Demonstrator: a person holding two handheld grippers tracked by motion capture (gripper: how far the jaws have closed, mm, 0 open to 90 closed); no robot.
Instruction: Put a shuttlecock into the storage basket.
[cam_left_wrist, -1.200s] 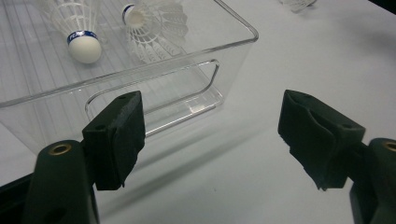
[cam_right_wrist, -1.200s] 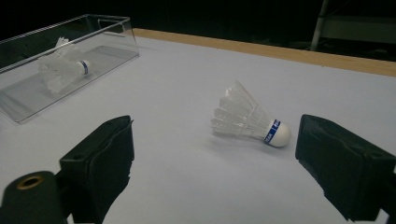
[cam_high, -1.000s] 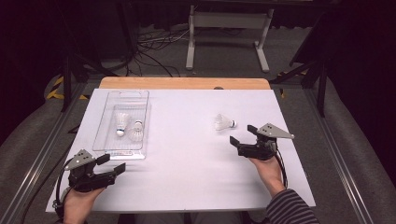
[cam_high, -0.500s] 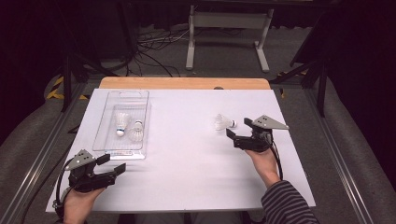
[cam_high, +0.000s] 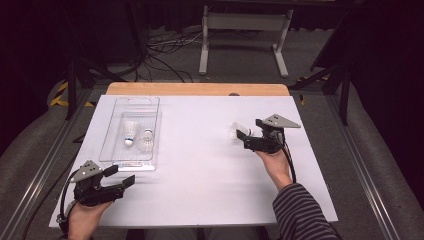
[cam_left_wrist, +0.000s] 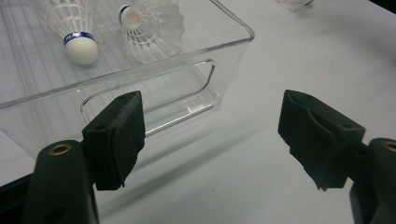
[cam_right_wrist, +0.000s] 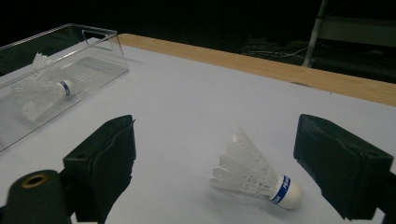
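Observation:
A white shuttlecock lies on its side on the white table, its cork toward the right jaw in the right gripper view. My right gripper stands open just in front of it, one jaw to each side, without touching it. At the left, a clear plastic tray holds two more shuttlecocks. My left gripper is open and empty, low by the tray's near right corner.
The white sheet covers the table, with a wooden strip along the far edge. Beyond it are cables and a metal stand on the floor. A striped sleeve reaches in from the bottom right.
My right gripper has moved left and forward up to the loose shuttlecock, which now lies between its open jaws. The left gripper has stayed still.

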